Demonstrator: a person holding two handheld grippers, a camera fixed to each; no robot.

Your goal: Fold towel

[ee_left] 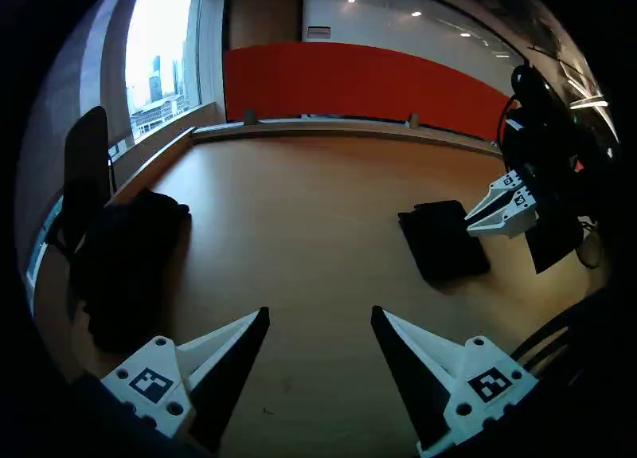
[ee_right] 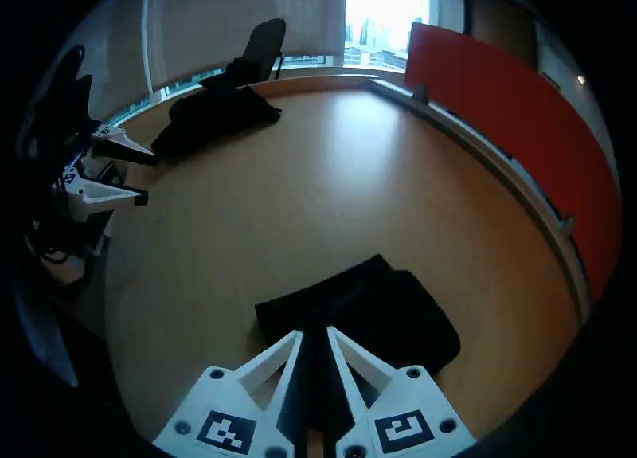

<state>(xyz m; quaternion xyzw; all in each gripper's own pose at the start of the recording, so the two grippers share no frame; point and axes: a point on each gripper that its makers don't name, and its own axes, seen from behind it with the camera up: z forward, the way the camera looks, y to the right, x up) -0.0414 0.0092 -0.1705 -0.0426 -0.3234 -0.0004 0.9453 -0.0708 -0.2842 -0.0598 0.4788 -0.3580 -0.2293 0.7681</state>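
A dark towel (ee_right: 374,311), folded into a small thick rectangle, lies flat on the wooden table (ee_right: 334,179). My right gripper (ee_right: 314,333) sits at the towel's near edge, its fingers drawn close together with dark fabric between them. In the left gripper view the same towel (ee_left: 442,239) lies at the right, and the right gripper (ee_left: 471,217) touches its right edge. My left gripper (ee_left: 318,315) is open over bare table, well apart from the towel and holding nothing. The right gripper view shows the left gripper (ee_right: 150,179) far off at the left, fingers spread.
A dark heap of cloth or a bag (ee_left: 127,259) lies on the table's left side, with a dark chair (ee_left: 84,171) behind it. A red partition (ee_left: 358,84) runs along the far table edge. Windows stand beyond.
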